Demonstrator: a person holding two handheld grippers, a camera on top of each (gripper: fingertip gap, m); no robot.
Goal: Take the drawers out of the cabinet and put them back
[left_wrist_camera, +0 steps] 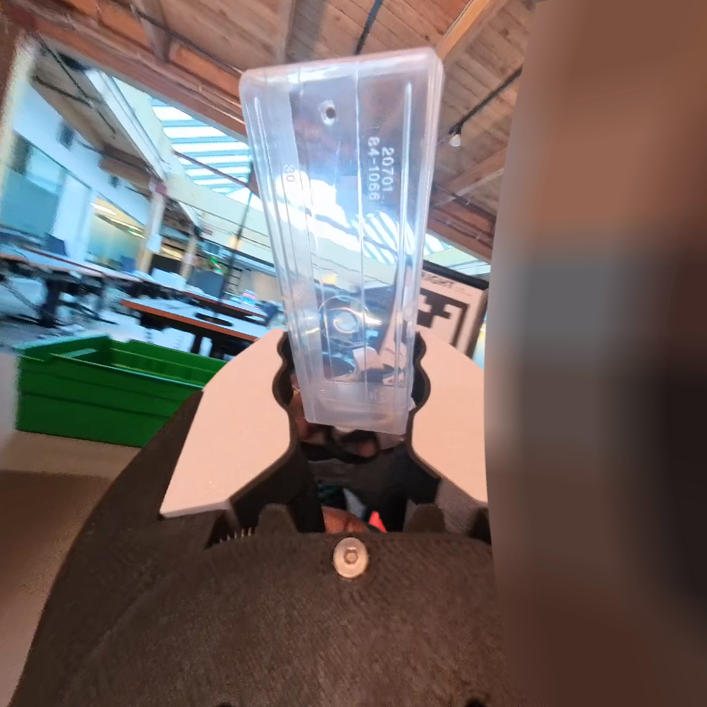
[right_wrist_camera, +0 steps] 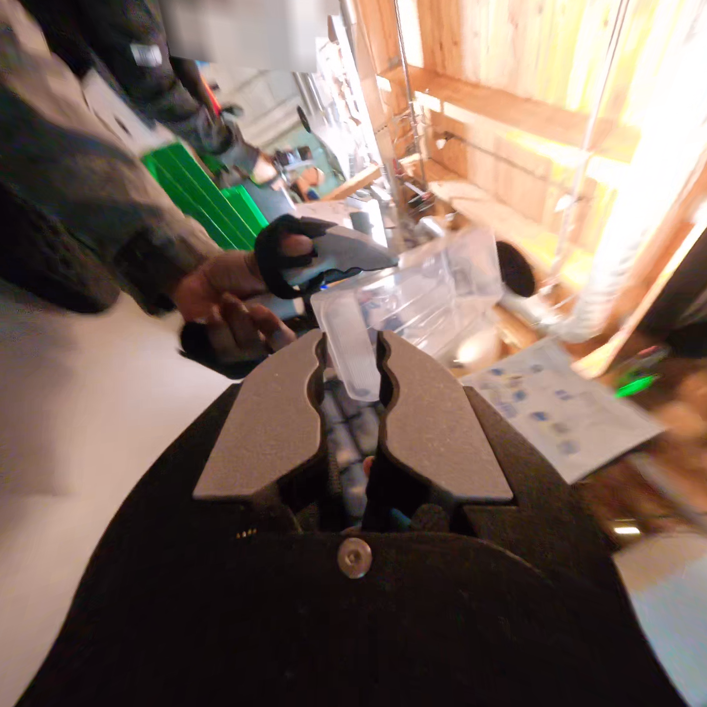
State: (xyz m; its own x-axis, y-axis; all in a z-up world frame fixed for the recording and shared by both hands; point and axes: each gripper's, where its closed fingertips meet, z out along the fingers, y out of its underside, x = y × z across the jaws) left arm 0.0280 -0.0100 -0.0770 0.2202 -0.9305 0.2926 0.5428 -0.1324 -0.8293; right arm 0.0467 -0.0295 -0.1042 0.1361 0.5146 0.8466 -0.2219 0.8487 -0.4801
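Observation:
A clear plastic drawer (left_wrist_camera: 336,191) is out in the air and stands up between my left gripper's (left_wrist_camera: 350,344) fingers, which are shut on its lower end. In the right wrist view the same drawer (right_wrist_camera: 428,290) lies tilted in front of me, and the left gripper (right_wrist_camera: 367,264), held by a hand (right_wrist_camera: 229,294), grips its upper edge. My right gripper (right_wrist_camera: 350,340) is closed around the drawer's front handle tab (right_wrist_camera: 352,363). A blurred pale box with blue spots (right_wrist_camera: 554,417) at the right may be the cabinet; I cannot tell.
Stacked green crates (left_wrist_camera: 95,386) stand on the table to the left and also show in the right wrist view (right_wrist_camera: 202,191). A white board with a black square pattern (left_wrist_camera: 451,317) shows behind the drawer. A person's grey sleeve (right_wrist_camera: 95,214) crosses the left side. Wooden shelving (right_wrist_camera: 516,134) is beyond.

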